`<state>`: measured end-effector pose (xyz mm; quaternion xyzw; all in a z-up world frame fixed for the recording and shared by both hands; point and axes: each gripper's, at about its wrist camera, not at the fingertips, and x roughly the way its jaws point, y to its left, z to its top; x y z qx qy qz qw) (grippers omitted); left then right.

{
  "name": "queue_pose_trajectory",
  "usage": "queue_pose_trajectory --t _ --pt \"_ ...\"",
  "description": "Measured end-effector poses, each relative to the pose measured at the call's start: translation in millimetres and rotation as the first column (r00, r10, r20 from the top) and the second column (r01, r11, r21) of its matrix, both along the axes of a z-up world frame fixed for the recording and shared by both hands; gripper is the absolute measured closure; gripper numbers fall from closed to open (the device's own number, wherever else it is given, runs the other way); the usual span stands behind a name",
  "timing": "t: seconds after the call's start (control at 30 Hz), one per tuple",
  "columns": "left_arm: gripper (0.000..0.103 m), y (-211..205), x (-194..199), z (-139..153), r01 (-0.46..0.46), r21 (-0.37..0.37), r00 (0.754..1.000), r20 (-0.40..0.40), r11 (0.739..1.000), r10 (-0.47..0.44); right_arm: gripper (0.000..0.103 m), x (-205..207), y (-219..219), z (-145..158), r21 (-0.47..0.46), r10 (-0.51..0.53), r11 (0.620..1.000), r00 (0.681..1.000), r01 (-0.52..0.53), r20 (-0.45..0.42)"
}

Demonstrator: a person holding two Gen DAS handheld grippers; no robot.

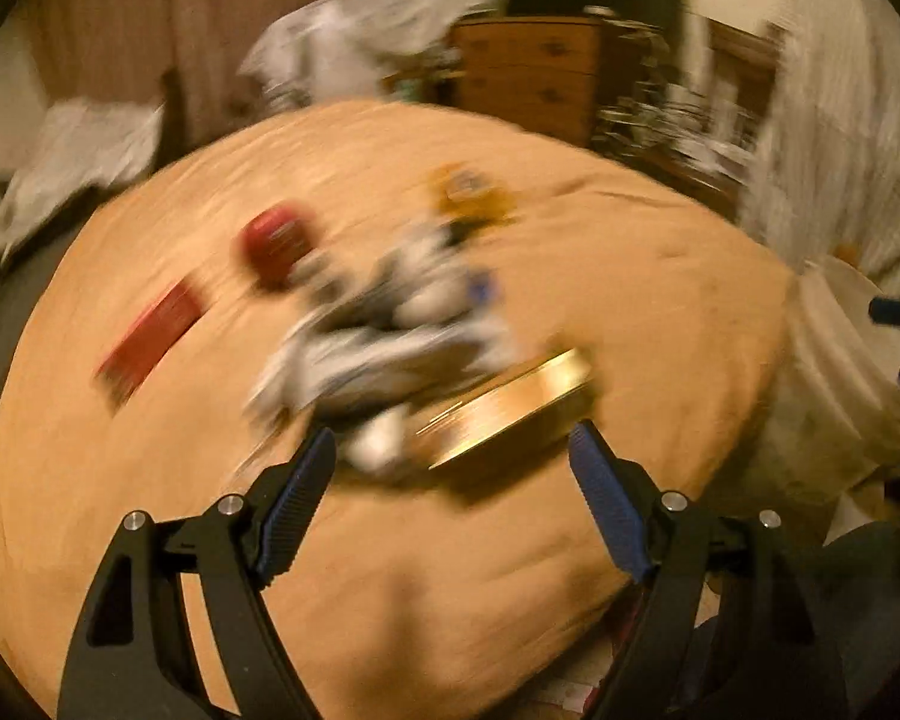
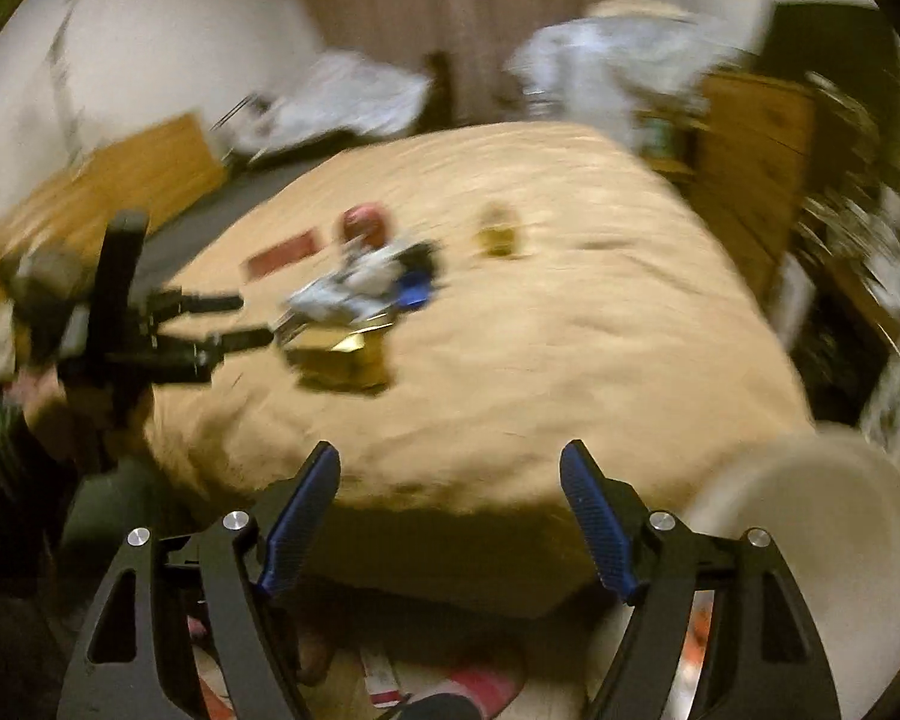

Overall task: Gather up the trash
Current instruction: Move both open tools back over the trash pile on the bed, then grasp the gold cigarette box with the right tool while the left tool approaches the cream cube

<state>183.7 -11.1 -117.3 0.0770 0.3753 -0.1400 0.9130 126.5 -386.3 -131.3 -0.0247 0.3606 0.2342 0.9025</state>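
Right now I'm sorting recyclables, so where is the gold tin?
The gold tin lies on the tan bedspread just ahead of the left hand-held gripper, at the near edge of the crumpled white wrapper pile.

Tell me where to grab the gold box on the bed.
Grip the gold box across its thin edges from the near side, where the left gripper stands open. It lies flat and is slim, with crumpled wrappers crowding its far side.

Trash pile (image 1: 390,324) mid-bed, bare blanket (image 1: 660,276) around, white bin (image 2: 810,516) beside
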Motion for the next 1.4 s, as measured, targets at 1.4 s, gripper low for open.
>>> queue_pose_trajectory --t 1.4 --pt "0.019 209.4 -32.3 -59.8 -0.421 -0.106 0.907 -0.087 0.901 0.413 0.071 135.3 224.7 -68.2 -0.288 0.301 0.874 0.902 -0.391 -0.310"
